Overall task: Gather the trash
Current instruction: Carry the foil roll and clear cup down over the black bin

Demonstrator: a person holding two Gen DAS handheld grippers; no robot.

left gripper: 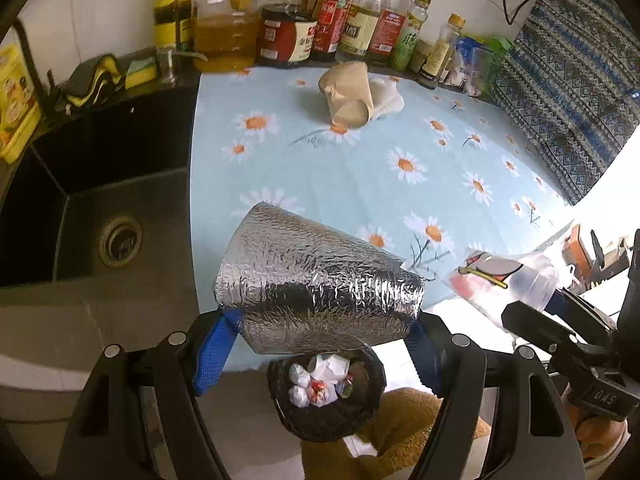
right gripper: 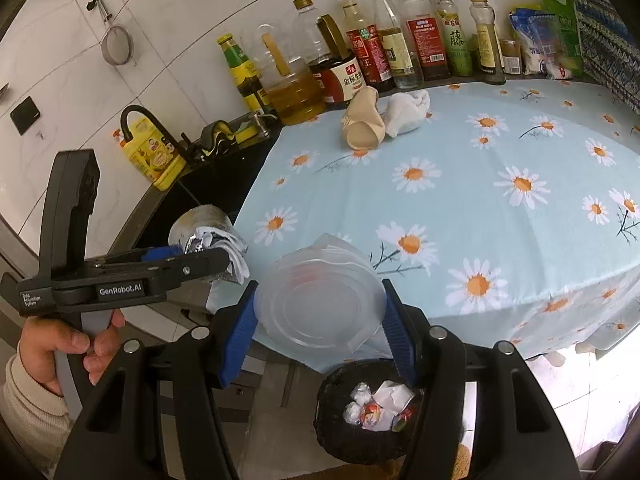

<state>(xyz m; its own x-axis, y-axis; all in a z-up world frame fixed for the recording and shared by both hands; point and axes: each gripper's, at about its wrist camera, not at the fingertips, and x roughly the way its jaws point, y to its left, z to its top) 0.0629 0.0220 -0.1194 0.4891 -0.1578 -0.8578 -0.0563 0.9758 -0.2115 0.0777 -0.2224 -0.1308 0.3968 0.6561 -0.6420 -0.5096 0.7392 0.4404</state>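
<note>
1. The left tongs [left gripper: 320, 344] are clenched on the foil cup [left gripper: 316, 284], directly above the trash bin [left gripper: 324, 420]; tilt it further.
2. The right tongs [right gripper: 320, 320] grasp the plastic cup [right gripper: 320, 300] beside the table [right gripper: 480, 220]; release it only over the bin.

Both wrist cams sit close, look down past the table edge; shared: daisy tablecloth [left gripper: 400, 184], bottle row [right gripper: 400, 40], trash bin [right gripper: 360, 432].

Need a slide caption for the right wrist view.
Right tool holds a clear plastic cup above the trash bin, beside the daisy tablecloth.
</note>
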